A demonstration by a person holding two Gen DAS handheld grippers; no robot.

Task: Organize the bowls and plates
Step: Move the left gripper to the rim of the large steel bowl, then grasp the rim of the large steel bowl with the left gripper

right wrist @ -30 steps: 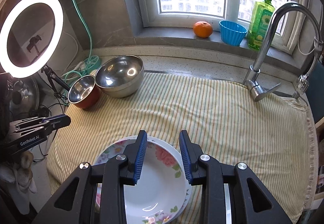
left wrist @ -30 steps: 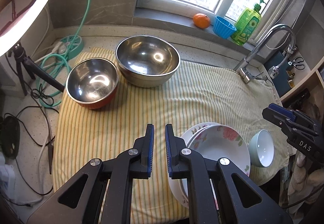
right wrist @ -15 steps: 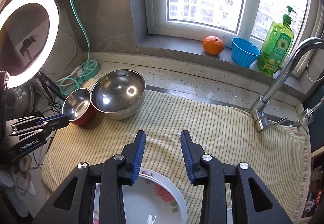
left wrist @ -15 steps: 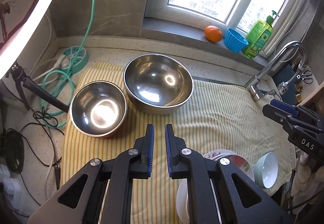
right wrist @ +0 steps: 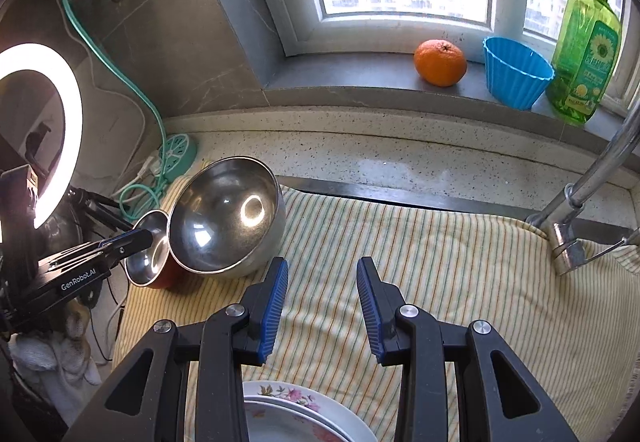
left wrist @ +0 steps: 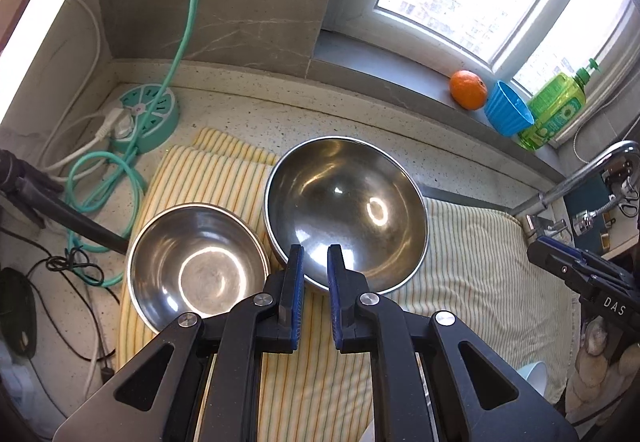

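Two steel bowls stand side by side at the back left of a yellow striped cloth (left wrist: 480, 262): a large one (left wrist: 346, 210) and a smaller one with a red outside (left wrist: 196, 270). My left gripper (left wrist: 315, 254) hovers over the near rim of the large bowl, shut with nothing held. My right gripper (right wrist: 322, 270) is open and empty above bare cloth, to the right of the large bowl (right wrist: 228, 214). A stack of white floral plates (right wrist: 288, 414) lies just under its fingers at the bottom edge. A pale bowl's rim (left wrist: 532, 378) shows at the lower right.
A chrome faucet (right wrist: 592, 194) rises at the right. On the window sill sit an orange (right wrist: 440, 58), a blue cup (right wrist: 516, 74) and a green soap bottle (right wrist: 588, 54). A ring light (right wrist: 48, 130), a round green power strip (left wrist: 148, 118) and cables crowd the left.
Both grippers have travelled away from the plates toward the back of the counter. The steel bowls now sit closer, and the plates have slid to the bottom edge. Neither gripper's jaws changed.
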